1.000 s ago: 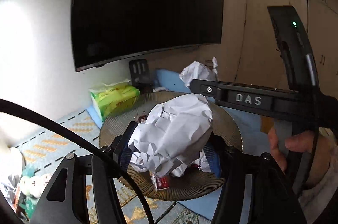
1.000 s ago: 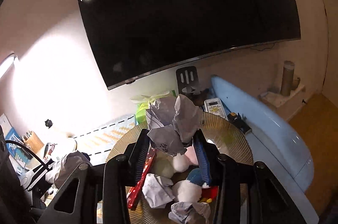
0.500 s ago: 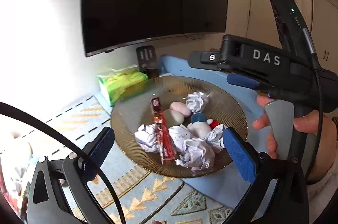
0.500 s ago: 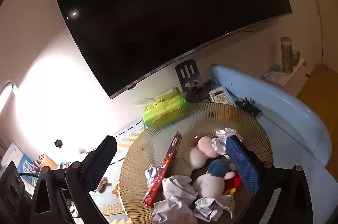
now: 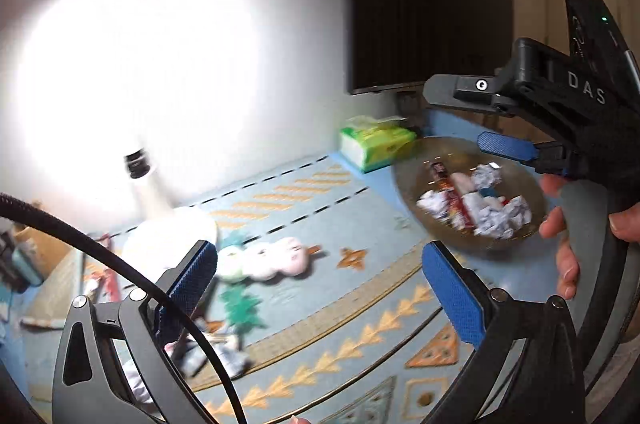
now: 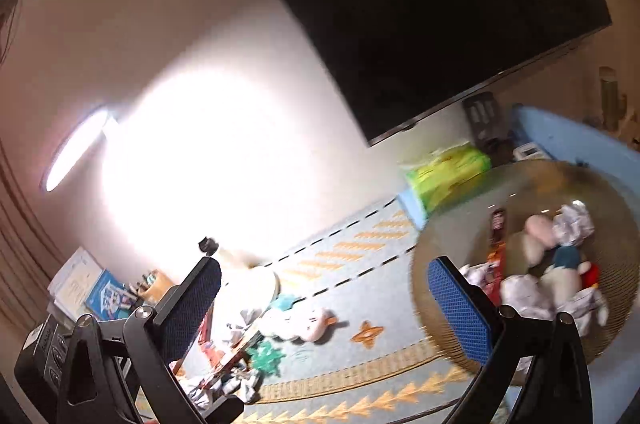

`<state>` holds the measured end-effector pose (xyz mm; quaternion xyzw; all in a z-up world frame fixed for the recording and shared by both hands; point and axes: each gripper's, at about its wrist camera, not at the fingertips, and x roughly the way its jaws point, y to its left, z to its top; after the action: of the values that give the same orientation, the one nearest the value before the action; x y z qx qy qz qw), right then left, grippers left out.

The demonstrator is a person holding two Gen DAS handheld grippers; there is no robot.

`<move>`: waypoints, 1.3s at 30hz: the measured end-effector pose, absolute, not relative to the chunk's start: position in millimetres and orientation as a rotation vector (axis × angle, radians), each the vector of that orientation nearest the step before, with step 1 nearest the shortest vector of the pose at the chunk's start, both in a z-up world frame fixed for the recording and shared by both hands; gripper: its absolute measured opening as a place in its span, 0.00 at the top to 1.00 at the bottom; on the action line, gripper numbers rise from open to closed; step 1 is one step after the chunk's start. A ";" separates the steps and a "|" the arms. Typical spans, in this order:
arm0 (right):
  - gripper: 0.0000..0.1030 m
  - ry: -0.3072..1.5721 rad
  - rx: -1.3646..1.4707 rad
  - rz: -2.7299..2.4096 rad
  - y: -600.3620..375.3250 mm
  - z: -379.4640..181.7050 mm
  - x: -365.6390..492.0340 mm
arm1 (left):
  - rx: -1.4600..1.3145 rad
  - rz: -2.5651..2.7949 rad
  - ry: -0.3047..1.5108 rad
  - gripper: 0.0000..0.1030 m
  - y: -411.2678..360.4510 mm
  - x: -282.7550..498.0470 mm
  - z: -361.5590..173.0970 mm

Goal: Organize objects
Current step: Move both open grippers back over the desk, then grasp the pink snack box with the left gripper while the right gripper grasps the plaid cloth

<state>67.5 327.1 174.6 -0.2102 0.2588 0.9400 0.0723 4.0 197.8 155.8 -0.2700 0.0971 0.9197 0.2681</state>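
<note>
Pale blue patterned matting with orange chevrons [image 5: 360,308] covers the surface, under a cream wall washed out by a white desk lamp [image 5: 160,220] and beside a large black wall-mounted screen [image 6: 420,24]. Both views are blurred.

At the right of the mat sits a round amber ribbed-glass bowl [image 5: 404,180], holding crumpled white paper balls [image 5: 500,216], a red snack packet [image 5: 452,196] and small plush toys. Just behind it lies a green tissue pack [image 5: 376,144]. Well apart, near the lamp base, a white-and-pink plush caterpillar toy [image 5: 264,260] lies on the mat beside a green star-shaped toy [image 6: 266,356].

Only the left view shows the right gripper [image 5: 508,148] from outside — hovering over the bowl's far rim, held by a hand [image 5: 564,236]. Only the right view shows a blue box and papers [image 6: 100,292] at far left.

The left gripper [image 5: 320,288] gapes wide with nothing between its blue pads [image 5: 452,292]; the right gripper [image 6: 324,300] is likewise spread wide and empty.
</note>
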 end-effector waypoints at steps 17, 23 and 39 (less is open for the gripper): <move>0.00 0.234 -1.341 2.881 149.6 23.3 -26.4 | -1.359 2.615 0.231 0.00 -14.8 -24.3 27.9; 0.00 0.073 -1.406 2.837 155.9 9.4 -47.4 | -1.328 2.608 0.162 0.00 -8.5 -41.8 23.5; 0.00 0.013 -1.410 2.808 148.2 8.3 -81.2 | -1.330 2.611 0.142 0.00 -6.1 -52.7 21.5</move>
<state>-81.2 148.2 8.3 -0.4488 0.0040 0.8936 -0.0003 -52.7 -6.1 21.5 -0.4509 0.0482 0.8852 0.1037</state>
